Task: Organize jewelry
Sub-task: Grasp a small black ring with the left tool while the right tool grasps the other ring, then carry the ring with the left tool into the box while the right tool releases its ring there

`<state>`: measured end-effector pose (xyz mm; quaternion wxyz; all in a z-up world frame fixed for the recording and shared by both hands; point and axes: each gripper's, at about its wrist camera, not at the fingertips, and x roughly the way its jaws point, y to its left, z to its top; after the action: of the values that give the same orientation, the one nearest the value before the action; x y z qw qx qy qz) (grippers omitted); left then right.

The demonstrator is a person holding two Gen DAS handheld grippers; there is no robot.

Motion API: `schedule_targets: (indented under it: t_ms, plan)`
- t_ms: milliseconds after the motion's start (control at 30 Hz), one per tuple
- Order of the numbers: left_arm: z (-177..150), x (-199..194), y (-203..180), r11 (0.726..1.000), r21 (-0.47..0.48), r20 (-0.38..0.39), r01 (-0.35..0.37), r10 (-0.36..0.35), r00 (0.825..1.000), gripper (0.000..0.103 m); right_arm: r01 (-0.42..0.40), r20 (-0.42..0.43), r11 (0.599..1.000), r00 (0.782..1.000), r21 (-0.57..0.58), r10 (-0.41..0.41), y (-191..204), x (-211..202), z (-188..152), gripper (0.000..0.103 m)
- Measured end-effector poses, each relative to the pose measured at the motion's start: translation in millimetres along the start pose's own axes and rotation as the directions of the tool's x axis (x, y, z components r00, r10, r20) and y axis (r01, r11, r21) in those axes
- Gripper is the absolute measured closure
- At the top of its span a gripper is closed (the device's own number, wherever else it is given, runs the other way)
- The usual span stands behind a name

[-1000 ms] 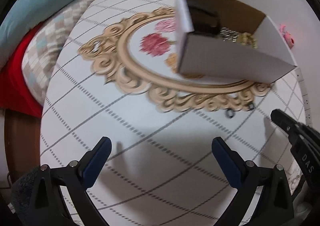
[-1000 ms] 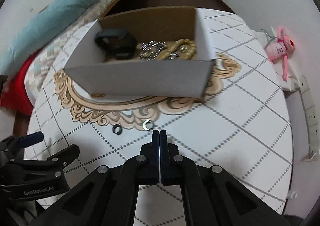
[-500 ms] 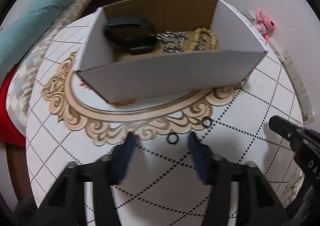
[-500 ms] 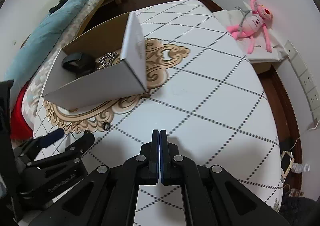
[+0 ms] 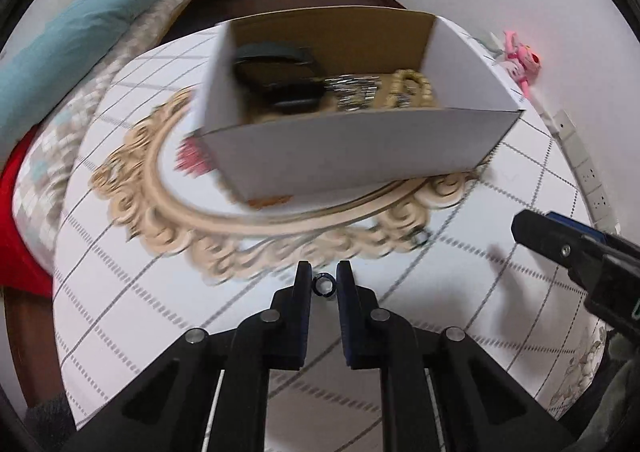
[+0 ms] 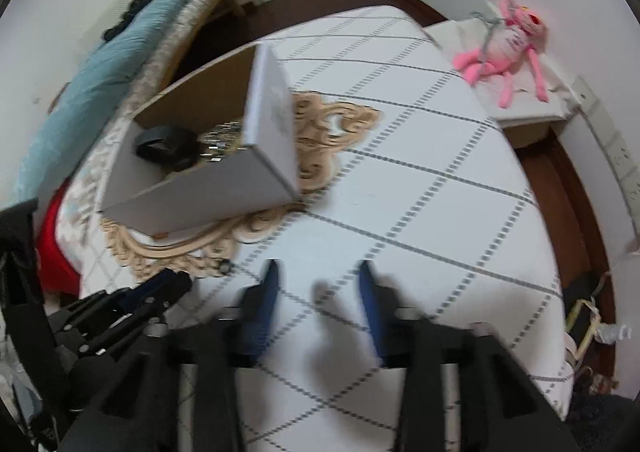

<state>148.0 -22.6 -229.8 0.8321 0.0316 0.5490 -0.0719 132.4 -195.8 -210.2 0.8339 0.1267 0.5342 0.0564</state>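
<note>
White cardboard forms the one open box (image 5: 352, 148) ahead of your left claw (image 5: 323, 284), and inside it you have one black band (image 5: 276, 80), one heap of silver chain (image 5: 352, 94) and one string of gold beads (image 5: 412, 90), lying side by side from left to right. Two small dark rings are out on the table. One ring (image 5: 324, 285) sits right between your left claw's blue-padded fingers (image 5: 302, 292), which have narrowed to a slim gap around it; the picture does not show whether the pads touch it or whether it is off the cloth. The second ring (image 5: 420, 238) lies ahead and to the right of that claw, on the edge of the gold scrollwork, between the claw and the box. Your right claw (image 6: 318, 284) is spread wide and holds nothing, hovering over bare cloth; the box (image 6: 208, 172) is ahead and to its left, and the left claw (image 6: 160, 288) enters low on its left side. In the left view the right claw (image 5: 520, 224) reaches in from the right edge. The surface is a round table (image 6: 420, 192) covered in white cloth with a grey dashed diamond grid and one ornate gold oval frame (image 5: 168, 212) printed at the centre, with the box standing on it. Around it, one bed with a teal blanket (image 5: 60, 44) lies far to the left, one pink plush toy (image 6: 504, 48) rests on a low white ledge far ahead to the right, wall sockets (image 5: 588, 172) line the right wall, and the floor is dark wood.
</note>
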Motion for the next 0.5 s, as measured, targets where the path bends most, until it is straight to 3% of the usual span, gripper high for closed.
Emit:
schedule_targets:
  t_ms: [200,367,467,500]
  plan:
    - [-23.3,-6.5,43.0,0.994,-0.099,-0.028,-0.042,0.04,0.999,0.093,-0.012,-0.006,0.992,1.0,-0.127,0.011,45.4,19.0,-0.7,0.055]
    - [-30.0,-5.6,60.2,0.99,-0.126,-0.036,-0.068,0.064,0.997,0.093,0.045,-0.006,0.97,0.999,-0.24,-0.047,79.2,44.2,-5.9,0.055]
    - [-29.9,-5.6,62.5,0.989,-0.134,-0.036,-0.066,0.062,0.997,0.093,0.113,0.022,0.946,0.994,-0.304,-0.111,92.4,54.8,-11.7,0.066]
    - [-29.8,-5.7,62.7,0.989,-0.135,-0.035,-0.066,0.062,0.997,0.093,0.13,0.029,0.939,0.991,-0.319,-0.127,95.6,56.4,-12.3,0.077]
